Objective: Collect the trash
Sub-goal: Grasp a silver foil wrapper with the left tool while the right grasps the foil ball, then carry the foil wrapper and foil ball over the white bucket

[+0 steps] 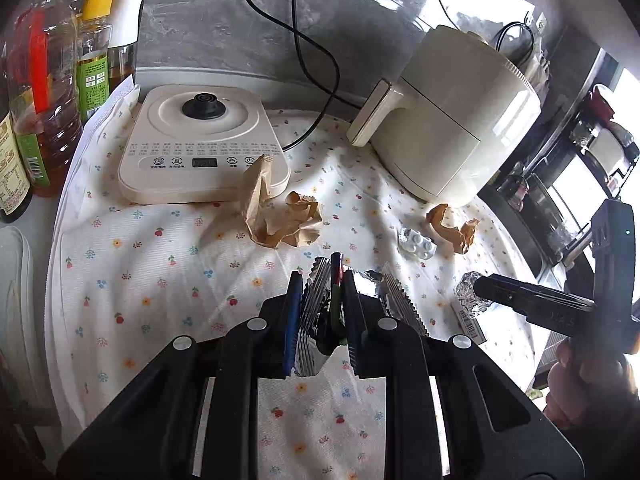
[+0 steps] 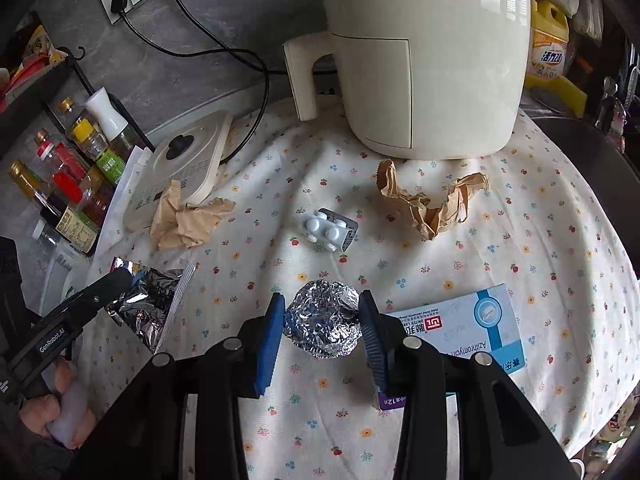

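My left gripper (image 1: 322,280) is shut on a flattened silver foil wrapper (image 1: 316,300) with zigzag edges, held just above the floral cloth (image 1: 160,280). The right wrist view shows that wrapper (image 2: 148,308) hanging from the left gripper (image 2: 120,280) at the left. A crumpled foil ball (image 2: 322,320) sits between the blue pads of my right gripper (image 2: 320,298), and both pads touch its sides. Loose on the cloth lie two crumpled brown papers (image 2: 188,220) (image 2: 432,204), a white blister pack (image 2: 332,230) and a blue-and-white medicine box (image 2: 472,324).
A cream air fryer (image 2: 424,52) stands at the back, a cream kettle base (image 1: 200,148) at the left with black cords behind. Oil and sauce bottles (image 1: 40,100) crowd the left edge. A hand (image 2: 60,412) grips the left tool.
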`<state>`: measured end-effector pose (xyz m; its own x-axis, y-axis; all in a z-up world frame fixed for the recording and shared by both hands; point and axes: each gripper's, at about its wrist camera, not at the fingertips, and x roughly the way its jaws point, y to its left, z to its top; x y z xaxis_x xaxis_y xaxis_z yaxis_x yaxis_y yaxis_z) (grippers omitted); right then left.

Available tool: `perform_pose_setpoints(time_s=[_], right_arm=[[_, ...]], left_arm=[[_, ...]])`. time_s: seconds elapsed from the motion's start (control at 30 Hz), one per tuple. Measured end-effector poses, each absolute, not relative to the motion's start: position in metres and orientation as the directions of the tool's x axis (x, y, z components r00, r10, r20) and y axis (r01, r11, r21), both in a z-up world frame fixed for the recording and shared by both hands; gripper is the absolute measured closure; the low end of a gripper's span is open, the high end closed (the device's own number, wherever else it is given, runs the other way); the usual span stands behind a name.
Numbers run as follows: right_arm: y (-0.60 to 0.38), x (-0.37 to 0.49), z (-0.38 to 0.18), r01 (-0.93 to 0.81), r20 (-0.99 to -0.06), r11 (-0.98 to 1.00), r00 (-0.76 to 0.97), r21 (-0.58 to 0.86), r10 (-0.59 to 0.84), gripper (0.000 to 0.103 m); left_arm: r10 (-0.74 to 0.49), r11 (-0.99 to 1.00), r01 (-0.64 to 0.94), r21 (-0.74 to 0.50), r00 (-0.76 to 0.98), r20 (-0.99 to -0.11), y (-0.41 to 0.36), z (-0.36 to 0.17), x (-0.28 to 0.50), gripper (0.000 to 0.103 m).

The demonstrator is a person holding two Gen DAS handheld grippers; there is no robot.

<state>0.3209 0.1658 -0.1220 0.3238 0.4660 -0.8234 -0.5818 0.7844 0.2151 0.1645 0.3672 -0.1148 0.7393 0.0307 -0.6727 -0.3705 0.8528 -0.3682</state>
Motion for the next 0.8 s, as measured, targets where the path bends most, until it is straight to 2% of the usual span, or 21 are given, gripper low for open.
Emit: perform_pose_setpoints(time_s=[0.23,0.8], right_arm=[[0.089,0.303,-0.102,-0.512,-0.797,0.827,0.388,0.231,0.463,0.065],[-0.147,0.259,-0.092,-0.193,-0.792,0.949,0.523,0.249,0.315,0.065]], left_arm=[[-0.015,0.880,-0.308,-0.362,0.743,-0.669,0.319,-0.108,0.179,0.083],[-0.218,0.933,-0.054,-0.355,0.702,-0.678,0.134,-0.098,0.218,0.083]])
